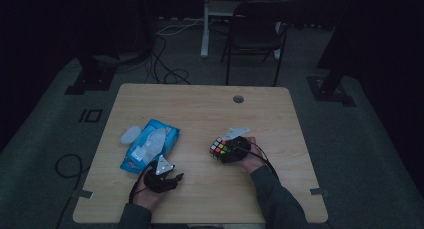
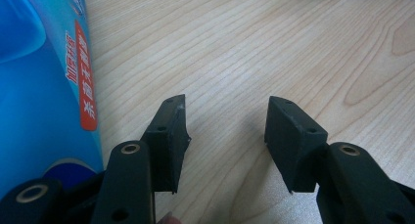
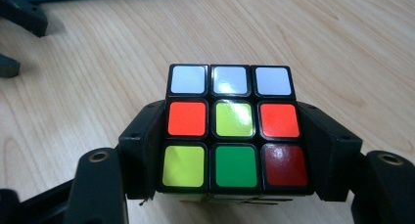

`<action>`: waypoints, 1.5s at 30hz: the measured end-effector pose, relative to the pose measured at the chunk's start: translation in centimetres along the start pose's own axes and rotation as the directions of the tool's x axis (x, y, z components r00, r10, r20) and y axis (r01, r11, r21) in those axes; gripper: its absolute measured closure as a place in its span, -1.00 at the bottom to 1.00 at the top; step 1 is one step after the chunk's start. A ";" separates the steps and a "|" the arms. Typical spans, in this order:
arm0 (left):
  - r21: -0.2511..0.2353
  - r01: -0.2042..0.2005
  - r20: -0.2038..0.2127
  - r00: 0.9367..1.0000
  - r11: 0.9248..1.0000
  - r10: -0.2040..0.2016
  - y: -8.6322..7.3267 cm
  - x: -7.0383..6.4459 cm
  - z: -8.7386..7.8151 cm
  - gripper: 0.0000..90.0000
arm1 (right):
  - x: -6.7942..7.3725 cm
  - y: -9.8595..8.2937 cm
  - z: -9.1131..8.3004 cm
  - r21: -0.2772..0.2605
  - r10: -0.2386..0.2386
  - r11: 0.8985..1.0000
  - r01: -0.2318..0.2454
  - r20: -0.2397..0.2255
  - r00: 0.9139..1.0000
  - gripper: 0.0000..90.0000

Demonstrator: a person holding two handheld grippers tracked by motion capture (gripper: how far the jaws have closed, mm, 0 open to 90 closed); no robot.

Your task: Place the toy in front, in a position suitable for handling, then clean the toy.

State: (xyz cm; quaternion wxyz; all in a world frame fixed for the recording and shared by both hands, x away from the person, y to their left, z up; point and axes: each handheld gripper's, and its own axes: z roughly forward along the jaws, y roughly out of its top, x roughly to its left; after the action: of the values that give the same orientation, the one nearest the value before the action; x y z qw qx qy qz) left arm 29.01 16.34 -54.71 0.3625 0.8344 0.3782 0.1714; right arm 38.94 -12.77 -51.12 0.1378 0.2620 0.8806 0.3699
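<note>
A scrambled colour cube [image 1: 218,148] [image 3: 234,131] sits at the table's middle right, clamped between the two black jaws of my right gripper [image 1: 226,150] [image 3: 235,145], which is shut on its sides. My left gripper [image 1: 172,180] [image 2: 226,131] hovers low over bare wood near the front left, its jaws spread apart with nothing between them. A blue pack of wet wipes [image 1: 150,145] [image 2: 39,87] lies flat just left of that gripper. The left gripper's jaws [image 3: 14,23] also appear at the upper left of the right gripper view.
A white lid-like piece [image 1: 131,134] rests beside the wipes pack. The wooden table [image 1: 200,99] has a cable hole [image 1: 238,99] near its far edge. A dark chair [image 1: 255,34] and cables on the floor stand beyond the table.
</note>
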 end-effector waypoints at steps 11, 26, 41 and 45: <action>0.000 0.000 0.003 1.000 1.000 0.000 0.1 0.0 0.1 0.12 | -0.1 -1.5 -1.1 -0.006 0.022 1.000 -0.021 0.003 1.000 -0.25; -0.029 -0.033 0.007 0.999 0.999 0.033 1.9 -0.4 -2.3 0.13 | -0.4 -2.3 -1.6 -0.013 0.039 0.999 -0.039 0.000 0.999 -0.25; -0.083 -0.023 -0.196 0.981 0.996 0.006 4.7 4.7 -7.6 0.23 | -0.4 -2.7 -1.8 -0.025 0.045 0.999 -0.045 0.005 0.999 -0.25; -0.078 -0.015 -0.208 0.978 0.997 -0.002 5.5 5.4 -7.4 0.27 | -0.4 -2.7 -1.8 -0.027 0.047 0.999 -0.047 0.006 0.999 -0.25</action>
State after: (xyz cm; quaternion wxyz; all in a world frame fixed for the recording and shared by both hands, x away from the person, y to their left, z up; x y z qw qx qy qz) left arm 31.16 21.45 -45.60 0.3532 0.7982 0.4043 0.2734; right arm 37.51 -15.62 -51.88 0.1353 0.2819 0.8688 0.3839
